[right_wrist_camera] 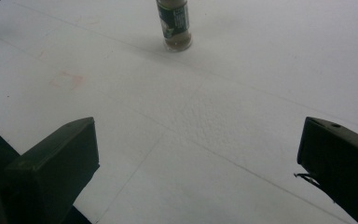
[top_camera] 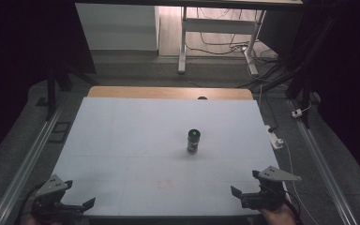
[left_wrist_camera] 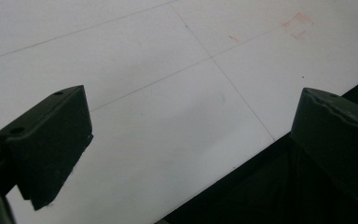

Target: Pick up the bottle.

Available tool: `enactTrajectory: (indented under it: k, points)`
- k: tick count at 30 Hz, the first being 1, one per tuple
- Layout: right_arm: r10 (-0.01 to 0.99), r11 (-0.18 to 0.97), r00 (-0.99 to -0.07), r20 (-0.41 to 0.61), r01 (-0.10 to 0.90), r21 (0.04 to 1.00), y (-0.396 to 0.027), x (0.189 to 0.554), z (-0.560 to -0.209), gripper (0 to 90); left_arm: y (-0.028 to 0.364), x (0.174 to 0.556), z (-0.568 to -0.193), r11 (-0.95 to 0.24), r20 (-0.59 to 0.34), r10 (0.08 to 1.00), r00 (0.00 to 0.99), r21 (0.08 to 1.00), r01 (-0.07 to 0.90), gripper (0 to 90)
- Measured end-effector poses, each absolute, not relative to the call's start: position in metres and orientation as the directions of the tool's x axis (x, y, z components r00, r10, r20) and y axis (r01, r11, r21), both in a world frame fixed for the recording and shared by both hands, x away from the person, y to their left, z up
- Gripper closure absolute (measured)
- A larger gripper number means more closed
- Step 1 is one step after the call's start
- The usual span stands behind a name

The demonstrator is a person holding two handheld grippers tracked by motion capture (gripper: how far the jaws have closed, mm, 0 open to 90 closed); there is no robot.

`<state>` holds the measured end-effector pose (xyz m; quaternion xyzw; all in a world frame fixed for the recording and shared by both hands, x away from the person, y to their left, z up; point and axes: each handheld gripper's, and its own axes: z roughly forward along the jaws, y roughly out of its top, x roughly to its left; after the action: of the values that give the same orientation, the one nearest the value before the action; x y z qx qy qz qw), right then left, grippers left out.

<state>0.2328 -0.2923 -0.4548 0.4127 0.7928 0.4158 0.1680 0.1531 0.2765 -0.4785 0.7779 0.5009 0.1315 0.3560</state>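
Jar (top_camera: 194, 141): upright, table (top_camera: 122, 140) centre. Judged light, rigid, smooth, possibly glass; grasp mid-body. Left gripper (top_camera: 77, 206) near-left, right gripper (top_camera: 243, 187) near-right: both wide open, empty.

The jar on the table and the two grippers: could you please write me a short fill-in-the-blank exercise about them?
1. The jar stands ____ on the white table.
2. The jaws of the left gripper are ____.
3. The gripper nearer the jar is the ____ gripper.
4. The number of grippers touching the jar is ____.

Missing words: upright; open; right; zero
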Motion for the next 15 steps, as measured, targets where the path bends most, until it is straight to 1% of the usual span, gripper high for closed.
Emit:
enactTrajectory:
  k: [2,7,15]
  points:
    - [0.791,0.324,-0.608,0.062,0.503,0.801,-0.2907,0.2326,-0.4534,0.0,0.2769,0.1530,-0.4784,-0.242,-0.154,0.873,0.462,0.686,0.686,0.0]
    - [0.787,0.326,-0.613,0.066,0.504,0.800,-0.2900,0.2345,-0.4533,0.0,0.2775,0.1532,-0.4786,-0.240,-0.155,0.874,0.460,0.686,0.687,0.0]
    - [0.761,0.337,-0.646,0.061,0.473,0.814,-0.2825,0.2383,-0.4515,0.0,0.2776,0.1531,-0.4786,-0.239,-0.156,0.874,0.460,0.685,0.688,0.0]
